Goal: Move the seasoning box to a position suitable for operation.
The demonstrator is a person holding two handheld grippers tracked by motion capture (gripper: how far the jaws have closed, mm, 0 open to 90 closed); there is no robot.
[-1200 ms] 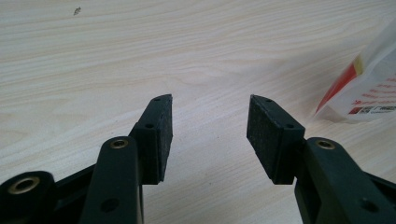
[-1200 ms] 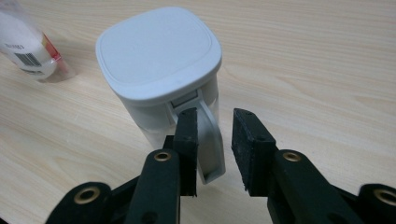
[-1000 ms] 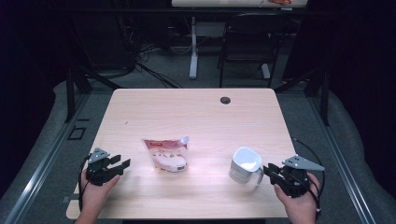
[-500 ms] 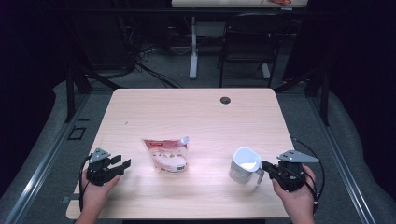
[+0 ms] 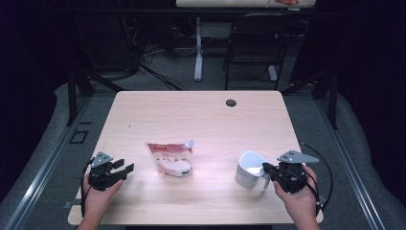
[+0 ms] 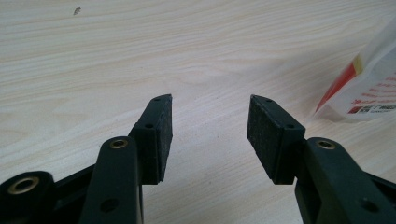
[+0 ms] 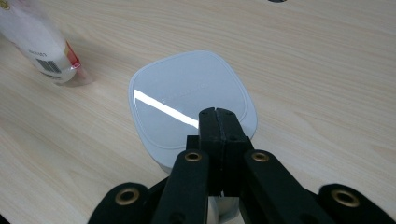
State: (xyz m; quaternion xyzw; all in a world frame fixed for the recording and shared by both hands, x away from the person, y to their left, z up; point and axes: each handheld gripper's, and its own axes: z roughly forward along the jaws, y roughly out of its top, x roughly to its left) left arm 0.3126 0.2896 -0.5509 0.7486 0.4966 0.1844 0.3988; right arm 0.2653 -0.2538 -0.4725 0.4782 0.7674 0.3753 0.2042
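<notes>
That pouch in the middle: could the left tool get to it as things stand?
Probably yes. The left tool stands open, and bare table lies between it and the pouch, with nothing in the way.

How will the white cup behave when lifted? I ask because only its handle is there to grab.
The white cup looks like a stiff moulded shell, so it should keep its shape. No contents show inside, so it is probably light. Its glossy, glare-streaked surface may be slippery. With the right tool shut at the side handle, the cup could swing or tilt.
</notes>
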